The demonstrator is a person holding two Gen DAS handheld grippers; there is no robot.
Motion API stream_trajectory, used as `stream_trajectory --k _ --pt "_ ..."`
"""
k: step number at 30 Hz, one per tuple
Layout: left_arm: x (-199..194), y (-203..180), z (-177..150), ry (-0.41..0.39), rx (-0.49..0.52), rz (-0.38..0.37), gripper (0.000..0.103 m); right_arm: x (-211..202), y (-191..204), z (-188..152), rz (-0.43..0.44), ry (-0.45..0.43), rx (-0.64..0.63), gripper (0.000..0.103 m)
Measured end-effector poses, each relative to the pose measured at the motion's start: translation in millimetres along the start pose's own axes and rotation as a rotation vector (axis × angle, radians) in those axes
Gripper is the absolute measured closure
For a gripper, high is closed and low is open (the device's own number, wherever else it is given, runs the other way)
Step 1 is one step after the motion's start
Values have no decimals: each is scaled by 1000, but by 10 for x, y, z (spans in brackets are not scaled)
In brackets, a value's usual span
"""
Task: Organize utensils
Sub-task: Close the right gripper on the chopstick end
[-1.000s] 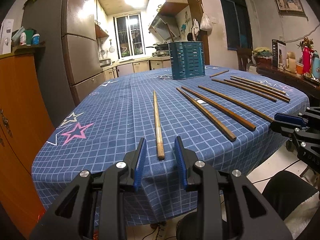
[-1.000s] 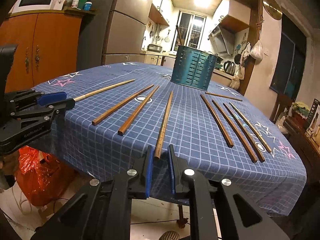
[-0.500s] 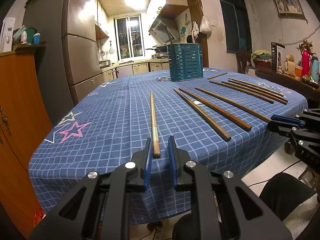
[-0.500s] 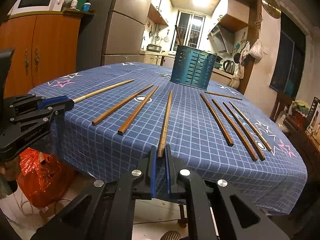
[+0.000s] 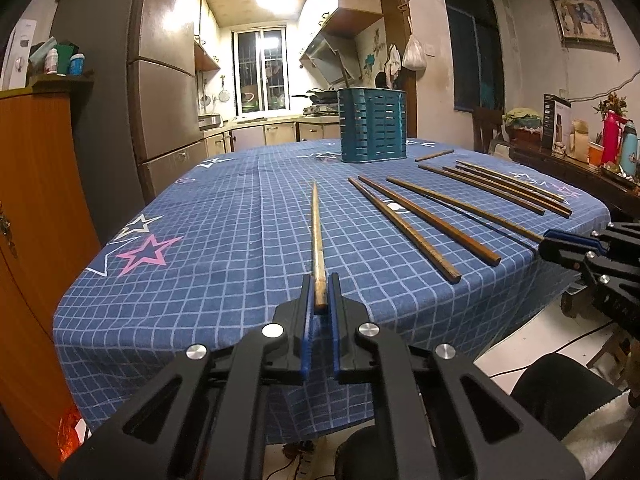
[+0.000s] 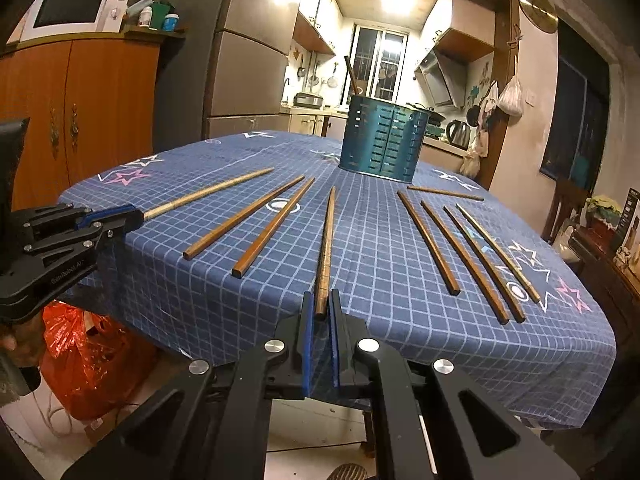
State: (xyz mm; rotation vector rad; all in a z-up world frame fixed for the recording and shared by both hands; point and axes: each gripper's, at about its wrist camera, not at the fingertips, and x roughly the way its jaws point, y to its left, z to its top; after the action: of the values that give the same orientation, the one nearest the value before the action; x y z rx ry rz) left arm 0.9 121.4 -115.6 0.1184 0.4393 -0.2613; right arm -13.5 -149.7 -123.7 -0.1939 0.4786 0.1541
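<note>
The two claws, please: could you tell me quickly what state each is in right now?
Left claw: closed on the pale chopstick, at its near end.
Right claw: closed on the dark chopstick, at its near end.

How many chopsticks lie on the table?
9: one chopstick in left gripper, one in right gripper, two between, four at right, one by holder. Tenth stands in holder; others may hide.

Both grippers, left (image 5: 320, 296) and right (image 6: 321, 312), now narrowed from open onto chopstick ends (image 5: 319, 272) (image 6: 325, 264).
</note>
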Motion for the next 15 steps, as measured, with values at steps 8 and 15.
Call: stream_trajectory --k 8,15 --pt "-262 124 195 -51 -71 41 98 -158 -219 190 -7 -61 15 95" --pt "-431 267 588 -110 -119 63 98 -324 -446 488 4 -133 -2 95"
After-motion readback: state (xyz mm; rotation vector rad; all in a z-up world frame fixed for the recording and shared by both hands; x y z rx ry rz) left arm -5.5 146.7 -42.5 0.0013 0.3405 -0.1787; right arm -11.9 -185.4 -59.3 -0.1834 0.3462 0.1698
